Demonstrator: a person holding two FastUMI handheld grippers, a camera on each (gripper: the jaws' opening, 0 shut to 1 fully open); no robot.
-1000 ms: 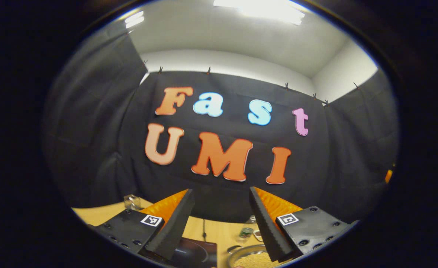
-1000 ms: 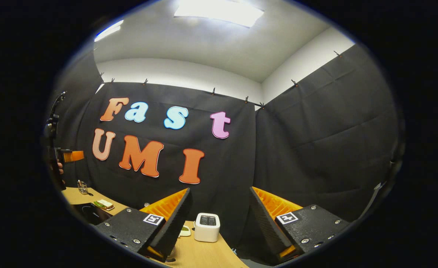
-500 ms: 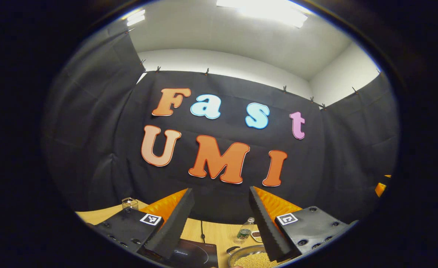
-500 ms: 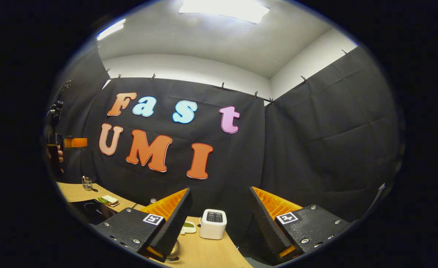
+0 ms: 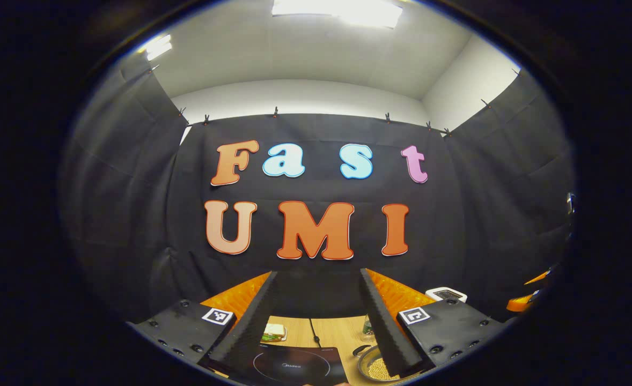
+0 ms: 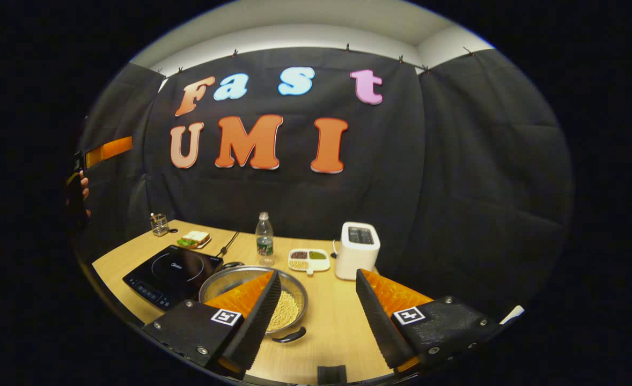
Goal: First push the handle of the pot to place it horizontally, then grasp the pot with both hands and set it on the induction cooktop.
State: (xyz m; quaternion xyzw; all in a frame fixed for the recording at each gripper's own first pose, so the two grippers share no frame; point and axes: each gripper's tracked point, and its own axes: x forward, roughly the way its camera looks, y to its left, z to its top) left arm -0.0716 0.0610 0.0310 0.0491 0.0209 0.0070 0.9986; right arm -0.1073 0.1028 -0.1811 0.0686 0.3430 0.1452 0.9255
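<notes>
in the right gripper view we held the right gripper point(image 6: 316, 300) above the near edge of the wooden table point(image 6: 337, 327), its fingers spread wide with nothing between them. the pot point(image 6: 251, 295), with pale grains in it, sat on the table just right of the induction cooktop point(image 6: 174, 273), not on it; one dark handle point(image 6: 289, 336) pointed toward us. behind it stood a water bottle point(image 6: 264, 238), a divided dish point(image 6: 308, 259) and a white toaster point(image 6: 357, 250). a sandwich point(image 6: 194, 238) and a small glass point(image 6: 159, 224) lay at the far left. in the left gripper view our left gripper point(image 5: 316, 316) was also spread wide and empty, held high over the cooktop point(image 5: 292, 367), the pot point(image 5: 372, 367) to its right.
</notes>
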